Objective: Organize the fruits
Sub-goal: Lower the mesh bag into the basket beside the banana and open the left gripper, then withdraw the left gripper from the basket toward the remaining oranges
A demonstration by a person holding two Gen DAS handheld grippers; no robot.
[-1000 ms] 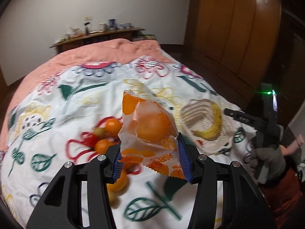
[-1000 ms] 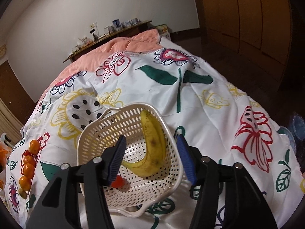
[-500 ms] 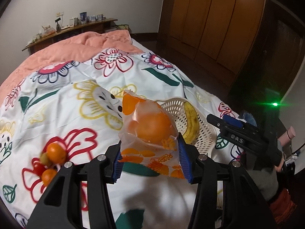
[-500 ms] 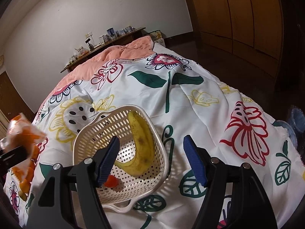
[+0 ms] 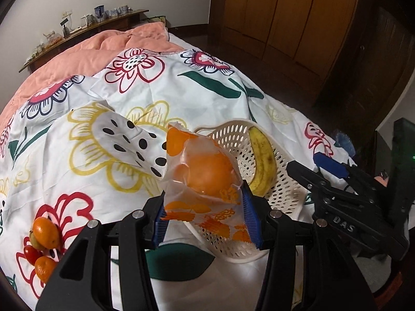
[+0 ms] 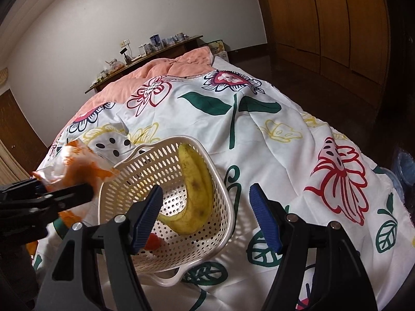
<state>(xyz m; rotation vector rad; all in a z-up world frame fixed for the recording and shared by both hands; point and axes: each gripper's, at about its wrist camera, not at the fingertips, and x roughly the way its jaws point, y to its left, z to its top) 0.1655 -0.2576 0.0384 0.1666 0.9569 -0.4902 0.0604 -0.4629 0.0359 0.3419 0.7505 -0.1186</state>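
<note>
My left gripper (image 5: 205, 217) is shut on a clear plastic bag printed with orange shapes (image 5: 205, 178), an orange inside it, held above the near rim of a cream perforated basket (image 5: 282, 197). The basket (image 6: 212, 243) holds a banana (image 6: 197, 191) and a small red fruit (image 6: 153, 241). The bag also shows blurred at the left of the right wrist view (image 6: 75, 165). My right gripper (image 6: 206, 217) is open and empty, its fingers on either side of the basket's right wall. It also shows in the left wrist view (image 5: 321, 165).
Loose tangerines (image 5: 45, 232) and a red tomato (image 5: 31, 254) lie on the floral bedspread (image 5: 129, 98) at the lower left. A pink blanket (image 5: 77, 54) covers the far end. A wooden wardrobe (image 5: 298, 18) stands right; a cluttered shelf (image 5: 85, 26) runs along the back wall.
My left gripper has carried the bagged orange right, from over the loose tangerines to above the basket's rim. My right gripper has opened wider beside the basket.
</note>
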